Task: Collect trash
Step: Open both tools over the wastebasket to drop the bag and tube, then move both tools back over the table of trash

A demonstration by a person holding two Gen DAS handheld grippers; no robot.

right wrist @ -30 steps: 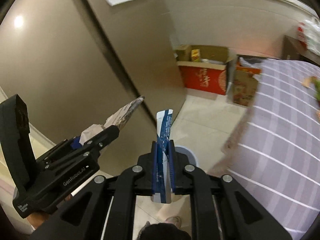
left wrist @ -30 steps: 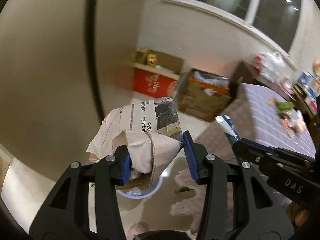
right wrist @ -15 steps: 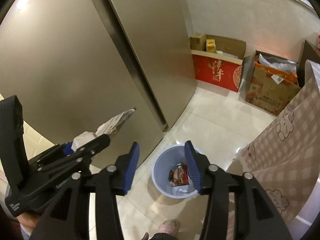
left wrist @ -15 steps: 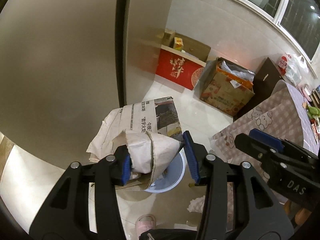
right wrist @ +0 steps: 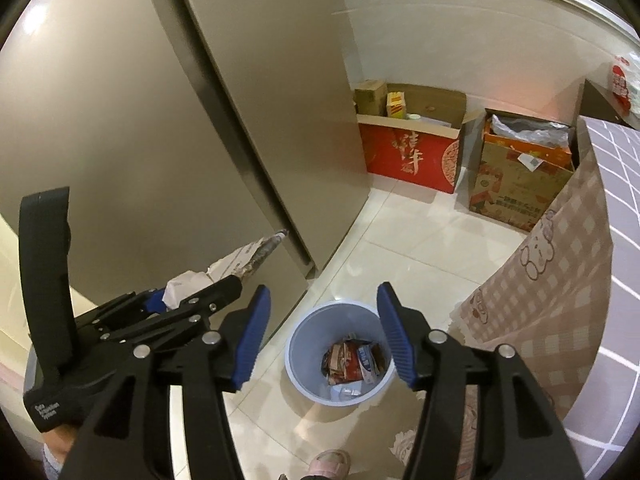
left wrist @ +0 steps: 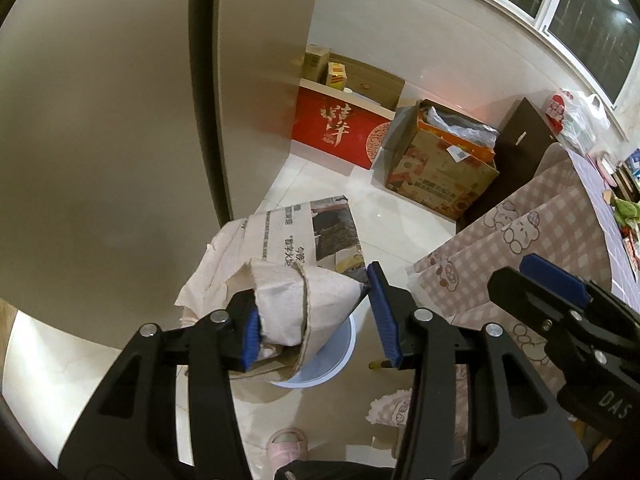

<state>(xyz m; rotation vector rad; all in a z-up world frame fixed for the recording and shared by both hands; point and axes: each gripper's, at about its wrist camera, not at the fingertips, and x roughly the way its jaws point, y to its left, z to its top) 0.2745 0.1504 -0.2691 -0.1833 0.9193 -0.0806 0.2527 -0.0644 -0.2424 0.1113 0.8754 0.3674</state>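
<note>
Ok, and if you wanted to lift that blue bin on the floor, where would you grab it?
By its rim, coming from straight above. The blue bin stands upright with its top open, so one finger can slip inside the wall and the other outside. I'd probably take the near edge, since the fridge and hanging tablecloth crowd its sides.

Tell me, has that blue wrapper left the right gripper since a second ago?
Yes. The right gripper has just been opening and is empty; the wrapper appears to lie below in the bin, by the fridge.
</note>
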